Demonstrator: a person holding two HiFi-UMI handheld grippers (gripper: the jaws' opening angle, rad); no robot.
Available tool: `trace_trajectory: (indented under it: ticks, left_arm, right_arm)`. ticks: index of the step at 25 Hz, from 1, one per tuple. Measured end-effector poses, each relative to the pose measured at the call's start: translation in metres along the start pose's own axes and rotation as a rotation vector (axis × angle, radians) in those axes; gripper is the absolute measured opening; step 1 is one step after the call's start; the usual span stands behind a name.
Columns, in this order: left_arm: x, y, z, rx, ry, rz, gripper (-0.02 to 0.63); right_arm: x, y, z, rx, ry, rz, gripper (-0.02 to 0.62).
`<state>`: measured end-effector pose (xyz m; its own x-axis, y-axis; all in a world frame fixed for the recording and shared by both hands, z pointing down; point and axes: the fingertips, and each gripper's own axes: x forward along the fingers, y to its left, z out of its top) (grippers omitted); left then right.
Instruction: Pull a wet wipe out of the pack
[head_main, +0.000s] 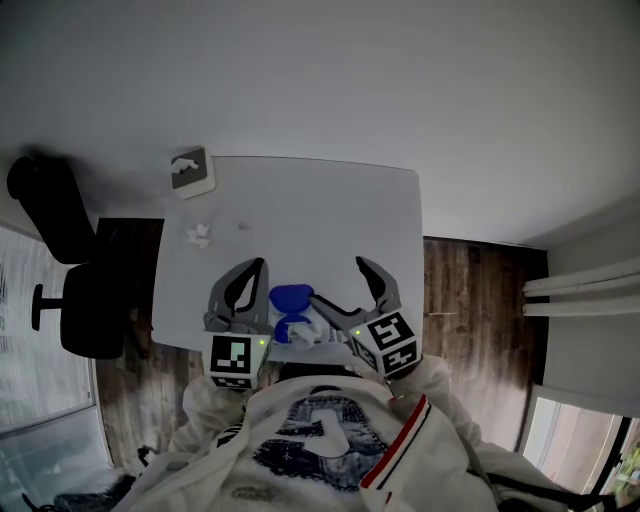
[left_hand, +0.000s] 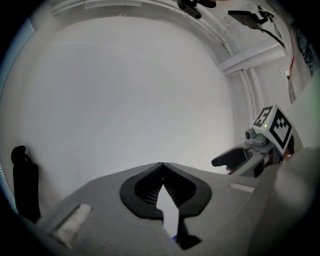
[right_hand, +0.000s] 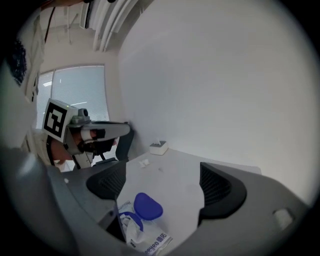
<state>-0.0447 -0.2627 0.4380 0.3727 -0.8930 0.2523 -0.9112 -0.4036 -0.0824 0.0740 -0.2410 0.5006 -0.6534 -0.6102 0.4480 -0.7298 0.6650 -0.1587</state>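
White tabletop (head_main: 300, 200), pack (right_hand: 144, 234) at its near edge, lid (right_hand: 147, 206) up. It looks soft and light, so pinch the limp wipe at the opening. Right gripper (right_hand: 162, 182) is spread over the pack; left gripper (left_hand: 161, 165) is pressed together, empty.

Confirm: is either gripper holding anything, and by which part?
Nothing is held. The right gripper stands open over the wipe pack, not touching it; the left gripper is shut tip to tip on nothing.

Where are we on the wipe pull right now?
Done: the blue lid is flipped open on the pack. In hand: right claw hangs open over the pack, empty; left claw shut. Left: grip a wipe and pull it out.
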Motion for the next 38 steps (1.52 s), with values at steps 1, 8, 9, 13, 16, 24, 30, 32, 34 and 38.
trace_trajectory:
  ticks: [1, 8, 9, 13, 16, 24, 30, 32, 34, 38]
  left_arm:
    - [0.000, 0.000, 0.000, 0.000, 0.001, -0.001, 0.006]
    - [-0.004, 0.004, -0.007, -0.005, 0.017, -0.001, 0.006]
    - [-0.005, 0.005, -0.009, -0.007, 0.021, 0.000, 0.006]
    - [-0.008, 0.007, -0.016, -0.013, 0.036, 0.002, 0.006]
    - [-0.010, 0.007, -0.022, -0.017, 0.049, 0.001, 0.006]
    - [-0.017, 0.005, -0.040, -0.031, 0.090, -0.003, 0.006]
    - [-0.020, 0.003, -0.061, -0.053, 0.131, -0.005, 0.006]
    - [-0.023, 0.002, -0.069, -0.061, 0.146, -0.007, 0.006]
    - [-0.025, 0.001, -0.078, -0.067, 0.162, -0.009, 0.006]
    - [-0.030, -0.002, -0.092, -0.082, 0.191, -0.010, 0.006]
  right_arm:
    - [0.002, 0.002, -0.006, -0.006, 0.018, 0.007, 0.453]
    - [0.015, 0.021, -0.044, -0.046, 0.126, 0.057, 0.486]
    - [0.016, 0.025, -0.047, -0.054, 0.140, 0.066, 0.489]
    - [0.018, 0.036, -0.057, -0.063, 0.190, 0.103, 0.497]
    - [0.021, 0.041, -0.065, -0.058, 0.217, 0.117, 0.495]
    - [0.022, 0.058, -0.077, -0.064, 0.243, 0.157, 0.495]
    - [0.024, 0.064, -0.094, -0.038, 0.271, 0.165, 0.495]
    - [0.022, 0.066, -0.102, -0.028, 0.281, 0.166, 0.495]
    - [0.022, 0.068, -0.110, -0.018, 0.295, 0.168, 0.495]
    - [0.022, 0.073, -0.127, 0.001, 0.323, 0.182, 0.495]
